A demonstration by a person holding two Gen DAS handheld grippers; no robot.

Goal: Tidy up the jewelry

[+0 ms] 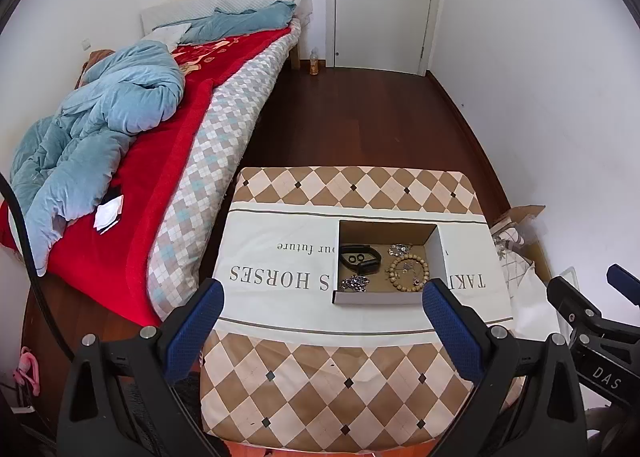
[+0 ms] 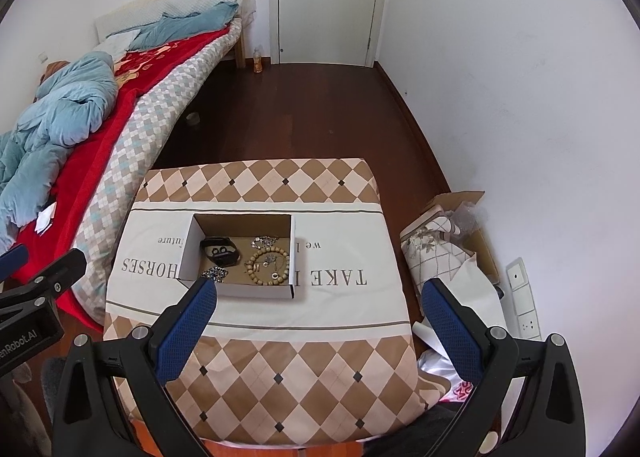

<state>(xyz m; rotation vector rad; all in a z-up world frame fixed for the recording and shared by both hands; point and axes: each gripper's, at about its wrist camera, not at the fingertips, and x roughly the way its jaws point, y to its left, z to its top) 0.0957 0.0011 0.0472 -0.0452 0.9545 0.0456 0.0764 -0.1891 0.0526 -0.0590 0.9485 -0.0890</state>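
Observation:
An open cardboard box point(image 1: 444, 253) sits on a table covered with a diamond-patterned cloth point(image 1: 320, 369). In the box lie a black wristband point(image 1: 360, 257), a wooden bead bracelet point(image 1: 408, 272), a silver chain point(image 1: 354, 283) and small silver pieces point(image 1: 400, 249). My left gripper point(image 1: 324, 297) is open and empty, held above the table's near side in front of the box. My right gripper point(image 2: 320, 297) is open and empty, just right of the box point(image 2: 188, 253). The bead bracelet point(image 2: 267, 265) and wristband point(image 2: 219, 251) also show there.
A bed point(image 1: 168, 145) with a red blanket and blue duvet stands left of the table. Dark wood floor point(image 1: 360, 117) runs to a white door point(image 1: 384, 1). A bottle point(image 1: 314, 62) stands by the bed foot. A carton with fabric point(image 2: 448, 241) lies right of the table.

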